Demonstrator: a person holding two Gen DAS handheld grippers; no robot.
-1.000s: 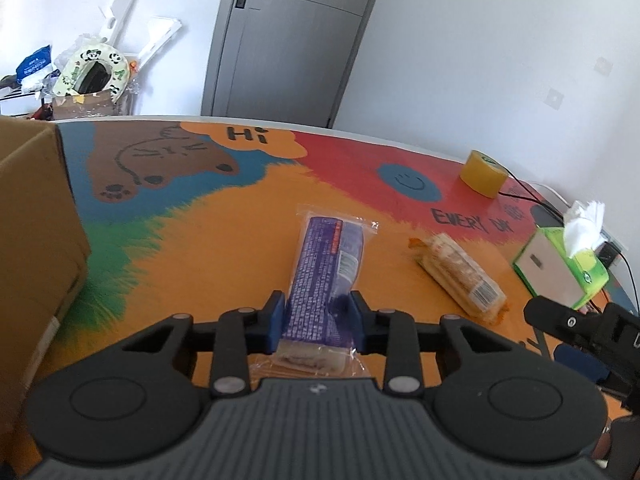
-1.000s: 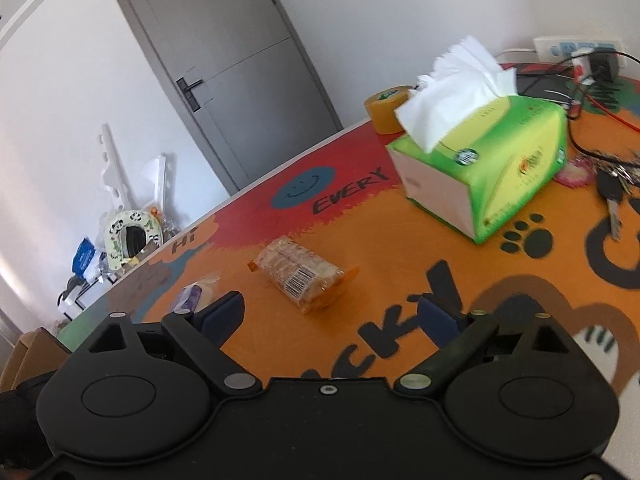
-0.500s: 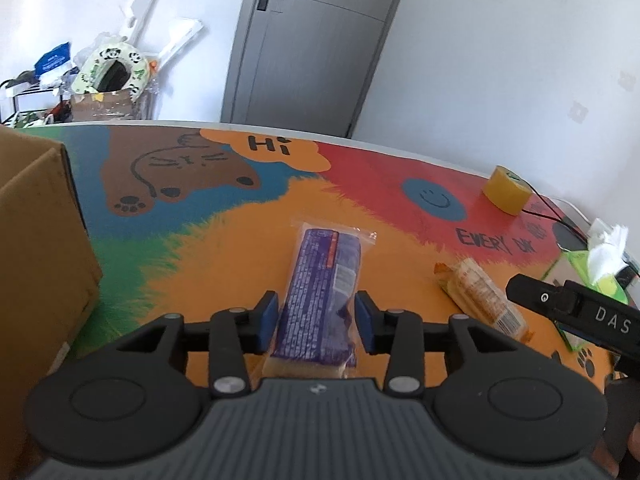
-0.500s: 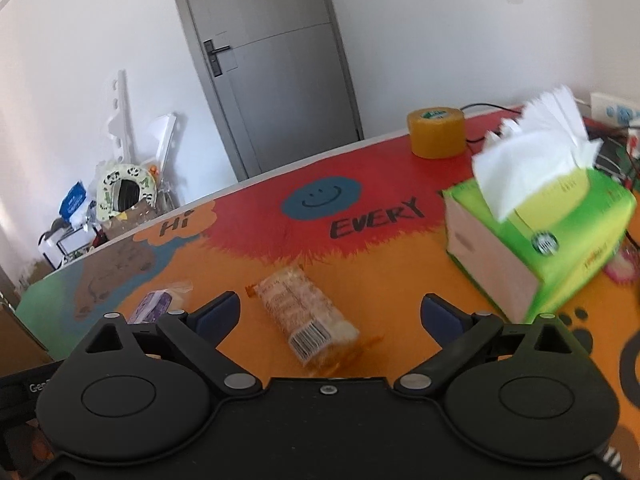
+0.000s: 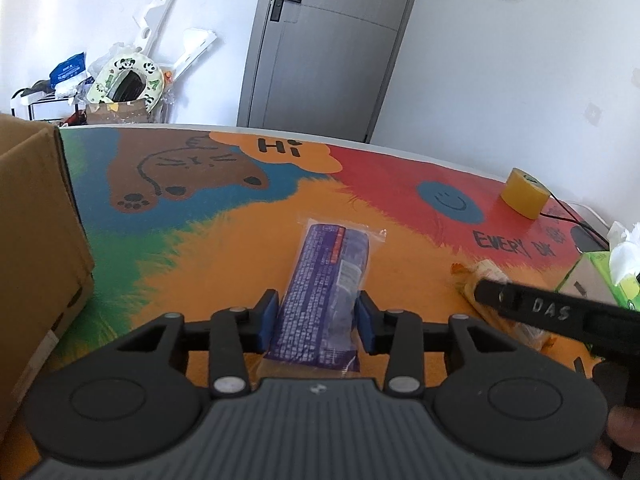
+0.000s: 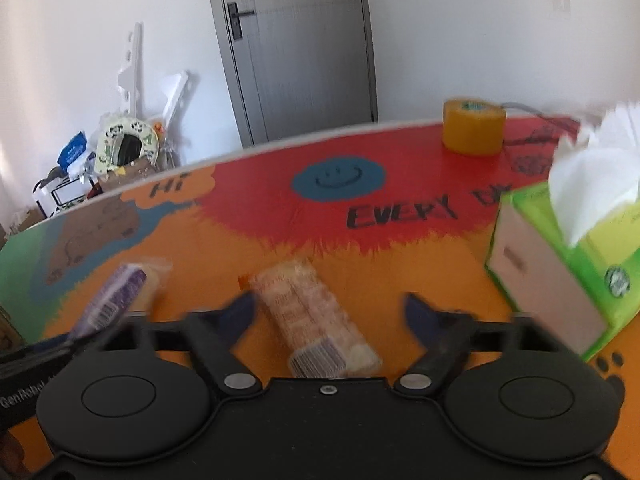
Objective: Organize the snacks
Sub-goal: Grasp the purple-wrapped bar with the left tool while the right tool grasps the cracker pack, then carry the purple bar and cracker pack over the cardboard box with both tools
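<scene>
Orange biscuit pack [image 6: 316,312] now sits btwn our right fingers [image 6: 326,314], just been closing, not gripping yet; left fingers [image 5: 318,316] hug the purple pack [image 5: 324,292].

Home room: cartoon tablecloth [image 5: 224,248], door [image 5: 324,52], clutter [image 5: 116,84]

I read "Hi" and "EVERY" on the printed table mat [image 5: 240,240], "DAS" on the right gripper [image 5: 548,314] finger, and partial "GenRobot" on the left gripper [image 6: 24,396] body.
</scene>
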